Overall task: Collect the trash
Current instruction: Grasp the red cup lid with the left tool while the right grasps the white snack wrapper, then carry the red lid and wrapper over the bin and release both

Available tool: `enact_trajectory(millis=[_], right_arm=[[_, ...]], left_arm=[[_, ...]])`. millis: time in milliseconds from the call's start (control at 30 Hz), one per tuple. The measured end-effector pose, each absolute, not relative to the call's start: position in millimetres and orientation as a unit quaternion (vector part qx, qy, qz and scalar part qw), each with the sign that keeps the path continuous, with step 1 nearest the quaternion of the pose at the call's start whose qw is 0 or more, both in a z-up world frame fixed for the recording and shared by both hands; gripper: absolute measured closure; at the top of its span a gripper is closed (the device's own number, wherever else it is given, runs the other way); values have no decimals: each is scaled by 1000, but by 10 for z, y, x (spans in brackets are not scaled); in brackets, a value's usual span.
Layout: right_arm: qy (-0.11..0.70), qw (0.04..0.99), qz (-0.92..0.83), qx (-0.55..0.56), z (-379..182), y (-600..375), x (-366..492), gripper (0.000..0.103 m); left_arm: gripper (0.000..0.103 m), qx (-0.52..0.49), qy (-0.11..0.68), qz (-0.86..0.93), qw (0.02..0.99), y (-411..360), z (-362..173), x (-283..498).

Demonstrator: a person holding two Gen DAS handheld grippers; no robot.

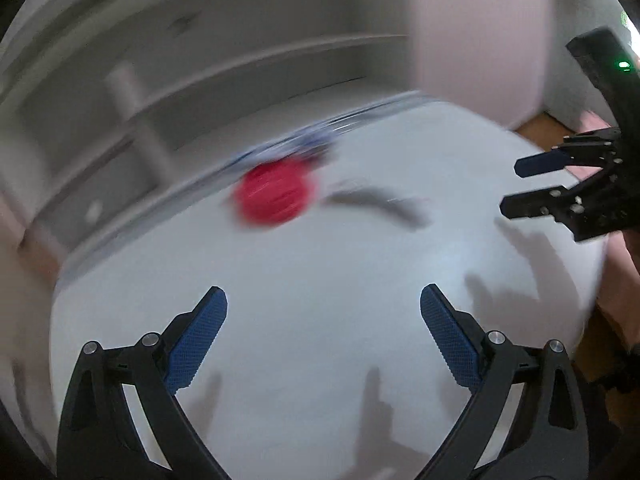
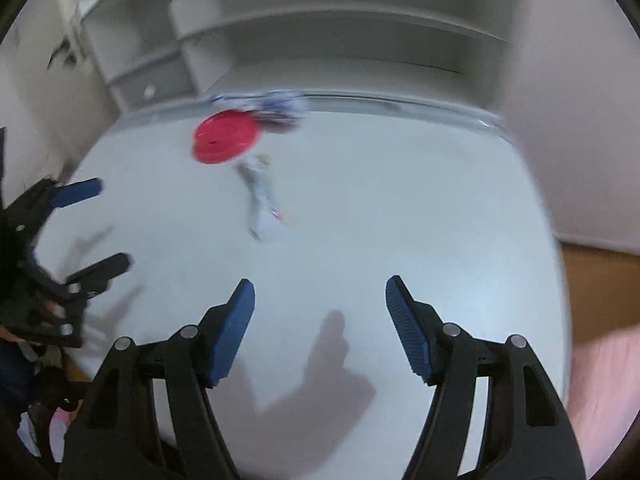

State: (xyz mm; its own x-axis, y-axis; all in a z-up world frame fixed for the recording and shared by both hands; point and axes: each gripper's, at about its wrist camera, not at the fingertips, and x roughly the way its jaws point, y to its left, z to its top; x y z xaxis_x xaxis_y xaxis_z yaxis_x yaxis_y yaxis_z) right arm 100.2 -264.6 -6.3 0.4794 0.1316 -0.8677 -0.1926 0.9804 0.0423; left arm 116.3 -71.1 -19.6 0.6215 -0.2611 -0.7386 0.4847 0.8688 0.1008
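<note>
Trash (image 2: 264, 200) is left far out on the tabletop (image 2: 400, 220); left gripper (image 1: 324, 300) and right gripper (image 2: 320, 284) jaws are spread empty, so it could be overshot.

No text, label, brand, number or sign can be read in either view. Motion blur smears the wrapper (image 2: 264, 196) lying on the table (image 2: 400, 208) below the red lid (image 2: 224, 140), so its small coloured marks stay unreadable, and the blue-and-white crumpled thing (image 2: 276, 110) at the table's far edge shows only a blurred pattern. The green light (image 1: 623, 65) on the black device at the right edge of the left wrist view carries no lettering.
</note>
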Motion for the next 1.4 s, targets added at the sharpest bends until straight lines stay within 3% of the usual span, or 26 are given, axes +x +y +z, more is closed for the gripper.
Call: enact_trajectory(millis=[100, 300, 367, 400, 700, 1000, 1033, 1067, 1400], right_arm=[[535, 835, 117, -55, -247, -2295, 1491, 37], [587, 793, 136, -93, -474, -2012, 2033, 48], [588, 791, 134, -104, -469, -2001, 2091, 67], [588, 790, 138, -105, -459, -2001, 2085, 90], [562, 814, 146, -26, -374, -2381, 1499, 90], [547, 827, 129, 25, -342, -2727, 932, 90], [546, 828, 125, 29, -337, -2760, 893, 90], [543, 830, 122, 34, -332, -2803, 833, 90], [502, 860, 22, 91, -200, -3620, -10, 90]], left_arm=[[9, 116, 409, -185, 886, -281, -298, 1289], [9, 94, 437, -178, 877, -29, -394, 1496], [9, 90, 440, -186, 874, -60, -379, 1671], [9, 89, 441, -189, 873, -144, -384, 1769], [9, 136, 417, -191, 878, -1156, -487, 2579], [10, 116, 451, -161, 870, -1447, -701, 2982], [21, 107, 458, -164, 867, -1430, -695, 2969], [23, 98, 459, -168, 867, -1404, -678, 2937], [25, 138, 435, -199, 867, -1441, -395, 1718]])
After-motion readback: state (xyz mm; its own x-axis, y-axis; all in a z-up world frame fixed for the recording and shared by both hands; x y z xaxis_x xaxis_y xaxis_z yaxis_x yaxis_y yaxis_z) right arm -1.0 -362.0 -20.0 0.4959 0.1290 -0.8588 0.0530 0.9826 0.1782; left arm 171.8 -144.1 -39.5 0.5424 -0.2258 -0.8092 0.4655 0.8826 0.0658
